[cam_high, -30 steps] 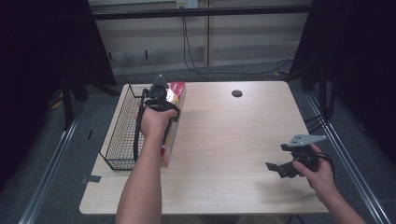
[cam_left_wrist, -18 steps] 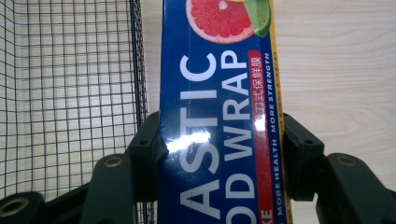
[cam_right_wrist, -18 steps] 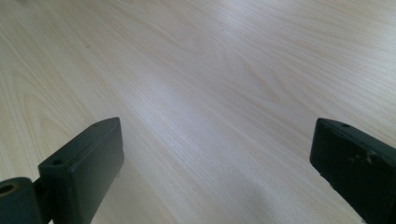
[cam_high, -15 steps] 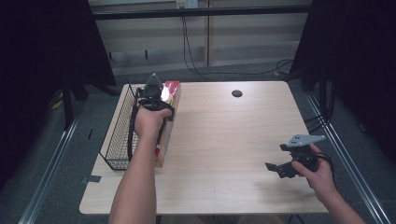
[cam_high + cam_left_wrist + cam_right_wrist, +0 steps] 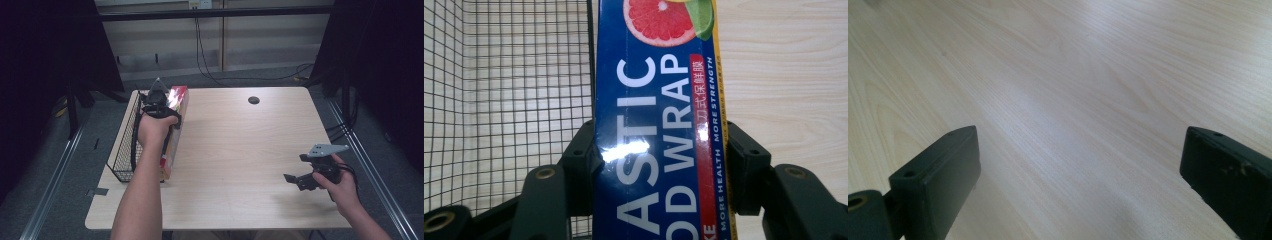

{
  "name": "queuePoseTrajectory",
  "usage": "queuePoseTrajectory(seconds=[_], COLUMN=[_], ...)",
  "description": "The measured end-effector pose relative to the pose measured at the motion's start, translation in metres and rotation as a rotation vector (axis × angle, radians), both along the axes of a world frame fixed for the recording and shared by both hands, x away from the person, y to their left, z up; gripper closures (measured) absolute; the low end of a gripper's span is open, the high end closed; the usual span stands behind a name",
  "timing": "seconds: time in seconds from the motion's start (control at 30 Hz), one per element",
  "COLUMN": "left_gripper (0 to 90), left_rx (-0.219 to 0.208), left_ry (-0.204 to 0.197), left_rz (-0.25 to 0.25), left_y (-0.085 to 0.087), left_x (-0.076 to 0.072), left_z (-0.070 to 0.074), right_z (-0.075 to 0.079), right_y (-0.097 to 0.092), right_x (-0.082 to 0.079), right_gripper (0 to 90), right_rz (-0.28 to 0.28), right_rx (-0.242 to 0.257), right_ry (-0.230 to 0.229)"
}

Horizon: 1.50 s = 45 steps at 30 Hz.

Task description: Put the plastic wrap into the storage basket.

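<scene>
Box (image 5: pixel 659 125) reads "PLASTIC FOOD WRAP", "MORE HEALTH MORE STRENGTH".

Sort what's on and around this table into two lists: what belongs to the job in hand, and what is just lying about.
In the job:
- plastic wrap box, clamped in the left claw
- wire basket right beside it, at the table's left edge

Just there:
- right claw, open over bare table, holding nothing
- round dark grommet in the tabletop
- cables on the floor behind
</scene>
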<state>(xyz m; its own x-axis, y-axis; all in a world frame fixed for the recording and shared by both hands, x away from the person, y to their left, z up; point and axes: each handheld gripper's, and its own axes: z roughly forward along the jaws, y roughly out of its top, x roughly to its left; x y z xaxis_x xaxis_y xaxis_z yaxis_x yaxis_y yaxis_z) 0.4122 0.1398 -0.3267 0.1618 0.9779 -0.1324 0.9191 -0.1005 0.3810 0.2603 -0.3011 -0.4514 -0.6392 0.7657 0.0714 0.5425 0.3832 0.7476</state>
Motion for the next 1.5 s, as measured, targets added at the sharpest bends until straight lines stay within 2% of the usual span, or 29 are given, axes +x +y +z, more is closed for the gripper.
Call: queuePoseTrajectory(seconds=[0.93, 1.5], left_gripper=[43.6, 43.6], left_rx=[-0.006, 0.005], left_ry=[0.006, 0.017], left_rz=[0.067, 0.079], left_y=[0.032, 0.048], left_x=[-0.004, -0.004], left_z=[-0.003, -0.008], right_z=[-0.002, -0.002], right_y=[0.003, 0.003], right_x=[0.001, 0.001], right_gripper=[2.5, 2.5], right_rz=[0.002, 0.004], right_rx=[0.002, 0.008], right_ry=[0.008, 0.011])
